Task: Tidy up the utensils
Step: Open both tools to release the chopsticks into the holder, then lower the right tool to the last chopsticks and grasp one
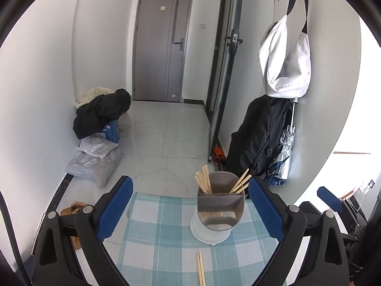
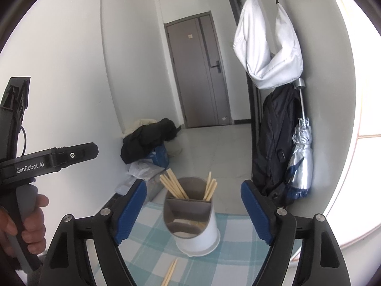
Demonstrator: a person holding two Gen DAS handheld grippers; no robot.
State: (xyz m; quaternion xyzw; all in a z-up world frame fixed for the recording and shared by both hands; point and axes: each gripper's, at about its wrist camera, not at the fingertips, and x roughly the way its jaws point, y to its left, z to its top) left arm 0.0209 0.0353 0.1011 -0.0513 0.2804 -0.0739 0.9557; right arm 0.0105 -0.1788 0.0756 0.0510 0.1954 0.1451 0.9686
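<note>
A grey and white utensil holder [image 1: 220, 208] with divided compartments stands on a blue checked tablecloth [image 1: 154, 250]. Several wooden chopsticks [image 1: 204, 182] stick up from its far compartments. A loose pair of chopsticks [image 1: 200, 269] lies on the cloth in front of it. My left gripper [image 1: 190, 209] is open and empty, held above the cloth, with the holder between its fingers nearer the right one. In the right wrist view the holder [image 2: 193, 224], its chopsticks [image 2: 172, 187] and the loose pair [image 2: 169, 273] show. My right gripper [image 2: 194, 214] is open and empty, its fingers either side of the holder.
The small table's far edge drops to a tiled floor [image 1: 166, 131]. Bags and clothes [image 1: 100, 116] are piled at the left wall. A black backpack [image 1: 257, 138], a folded umbrella [image 1: 283, 155] and a white bag [image 1: 285, 57] hang at the right. A grey door [image 1: 162, 45] is behind.
</note>
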